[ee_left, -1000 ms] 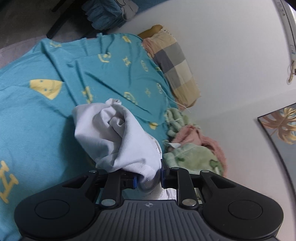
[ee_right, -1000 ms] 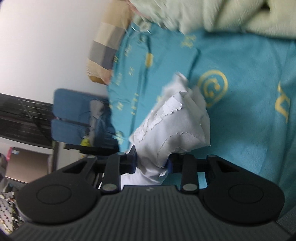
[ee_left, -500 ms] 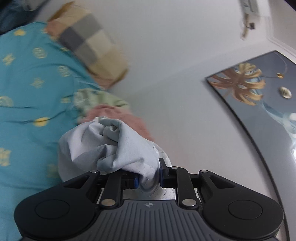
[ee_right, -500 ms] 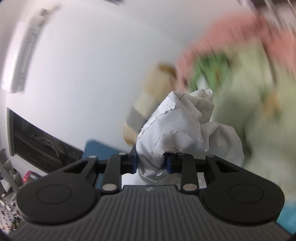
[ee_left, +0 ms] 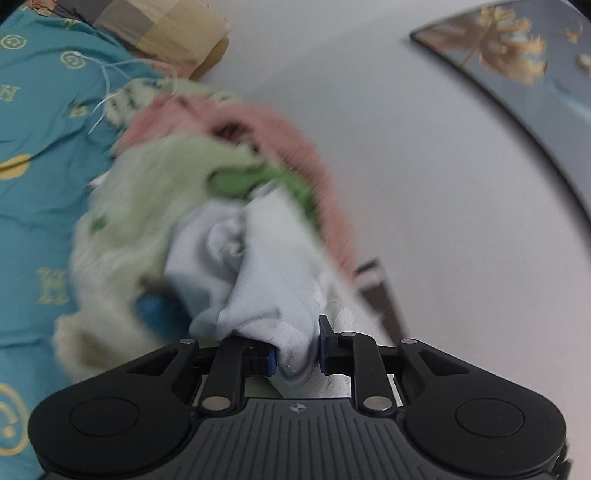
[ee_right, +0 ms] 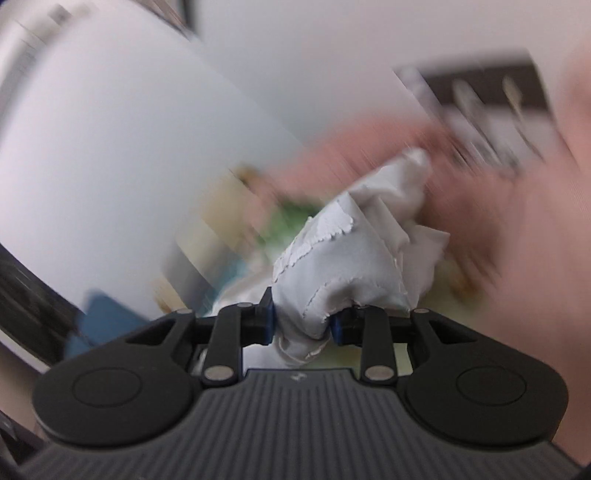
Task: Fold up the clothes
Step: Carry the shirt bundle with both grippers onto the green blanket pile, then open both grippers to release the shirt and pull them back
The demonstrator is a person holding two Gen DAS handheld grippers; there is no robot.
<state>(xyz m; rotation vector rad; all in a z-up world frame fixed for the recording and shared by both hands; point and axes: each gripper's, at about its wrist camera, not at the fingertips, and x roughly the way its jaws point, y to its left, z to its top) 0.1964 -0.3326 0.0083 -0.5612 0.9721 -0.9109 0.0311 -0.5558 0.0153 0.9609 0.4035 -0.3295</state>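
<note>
A white garment [ee_left: 255, 266] is bunched up and held by both grippers. My left gripper [ee_left: 297, 354] is shut on one part of it, above the green and pink blankets [ee_left: 166, 177] on the bed. My right gripper [ee_right: 301, 325] is shut on another part of the white garment [ee_right: 354, 254], which shows a torn-looking printed patch. The right wrist view is heavily blurred by motion.
A teal bedsheet [ee_left: 33, 192] with yellow motifs covers the bed at the left. A checked pillow [ee_left: 155, 26] lies at the head, against a white wall [ee_left: 424, 166]. A framed leaf picture [ee_left: 517, 62] hangs at the upper right. A blurred pink blanket [ee_right: 498, 177] fills the right wrist view's right side.
Both grippers have swung with the white garment from over the open teal sheet toward the wall side, over the green and pink blankets. Both stay shut on it.
</note>
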